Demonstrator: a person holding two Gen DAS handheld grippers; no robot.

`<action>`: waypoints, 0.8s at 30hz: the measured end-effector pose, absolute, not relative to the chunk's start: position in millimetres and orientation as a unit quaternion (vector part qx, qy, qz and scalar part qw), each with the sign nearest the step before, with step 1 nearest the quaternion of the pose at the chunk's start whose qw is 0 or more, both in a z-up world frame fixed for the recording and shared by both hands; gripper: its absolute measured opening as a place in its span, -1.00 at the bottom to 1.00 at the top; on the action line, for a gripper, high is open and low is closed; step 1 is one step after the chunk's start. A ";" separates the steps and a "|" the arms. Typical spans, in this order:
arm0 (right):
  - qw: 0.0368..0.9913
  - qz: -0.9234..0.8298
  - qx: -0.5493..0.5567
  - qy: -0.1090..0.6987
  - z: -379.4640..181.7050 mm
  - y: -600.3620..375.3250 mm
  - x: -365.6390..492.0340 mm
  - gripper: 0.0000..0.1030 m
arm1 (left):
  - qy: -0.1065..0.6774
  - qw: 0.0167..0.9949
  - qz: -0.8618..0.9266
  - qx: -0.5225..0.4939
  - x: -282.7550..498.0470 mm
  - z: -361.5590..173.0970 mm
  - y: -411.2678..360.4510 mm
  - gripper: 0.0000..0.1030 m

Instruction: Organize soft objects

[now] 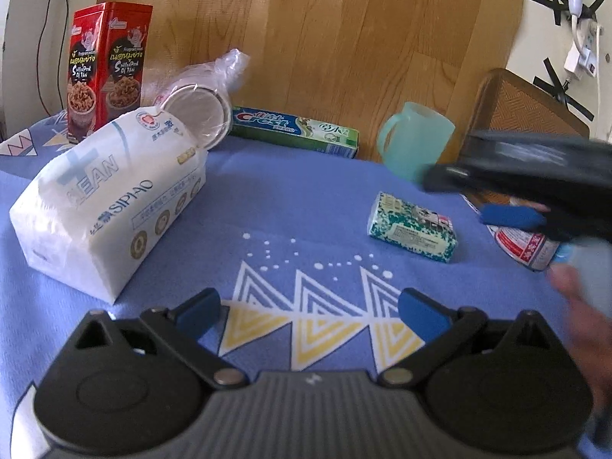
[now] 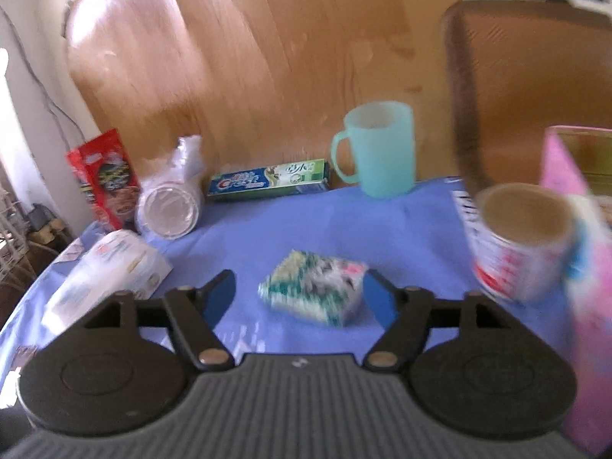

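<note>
Near the worktop [image 2: 306, 222] centre: right gripper [image 2: 298, 298] spread, empty, straddling tissue packet [image 2: 313, 287]; left gripper [image 1: 310, 310] released. Advised squeezing gently, centred.

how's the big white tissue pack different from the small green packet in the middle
The white tissue pack is much bigger than the small green packet. The tissue pack is plain white with blue lettering; the green packet has a busy green-and-white print. The tissue pack lies at the cloth's left side, the green packet nearer the middle. Both lie flat on the blue tablecloth, untouched.
</note>
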State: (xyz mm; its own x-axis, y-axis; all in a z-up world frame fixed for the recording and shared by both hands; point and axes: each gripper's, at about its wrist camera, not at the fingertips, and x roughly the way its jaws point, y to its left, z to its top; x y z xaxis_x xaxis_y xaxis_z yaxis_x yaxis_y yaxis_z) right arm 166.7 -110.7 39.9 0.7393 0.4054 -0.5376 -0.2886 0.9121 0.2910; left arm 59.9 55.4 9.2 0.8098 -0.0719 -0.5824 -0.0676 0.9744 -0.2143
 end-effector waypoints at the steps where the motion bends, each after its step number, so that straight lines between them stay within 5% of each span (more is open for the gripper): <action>1: 0.926 0.178 0.091 0.319 35.8 -103.9 180.7 0.69 | 0.308 0.944 -0.002 -0.113 59.4 9.5 55.2 1.00; 3: 0.918 0.159 0.087 0.354 22.8 -96.9 208.5 0.66 | 0.309 0.944 -0.003 -0.115 63.7 7.5 58.0 0.99; 5: 0.908 0.147 0.093 0.381 8.1 -98.2 221.5 0.31 | 0.309 0.944 -0.002 -0.113 64.9 7.9 57.8 0.99; 12: 0.909 0.191 0.074 0.361 13.0 -132.9 155.6 0.20 | 0.311 0.944 -0.002 -0.109 64.7 7.9 56.9 0.99; 19: 0.912 0.211 0.075 0.345 18.2 -177.9 59.5 0.27 | 0.320 0.944 0.001 -0.085 66.4 7.4 50.4 0.99; 24: 0.926 0.242 0.069 0.283 33.8 -197.1 13.4 0.74 | 0.332 0.942 0.009 -0.050 68.2 6.5 39.8 0.99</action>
State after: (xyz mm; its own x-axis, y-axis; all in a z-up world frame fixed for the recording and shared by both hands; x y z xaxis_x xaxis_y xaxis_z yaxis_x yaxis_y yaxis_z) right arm 13.4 -197.1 33.8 0.7229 0.4871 -0.4901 -0.4095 0.8733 0.2639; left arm 68.2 39.8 6.5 0.7794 -0.0157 -0.6263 -0.0512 0.9947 -0.0887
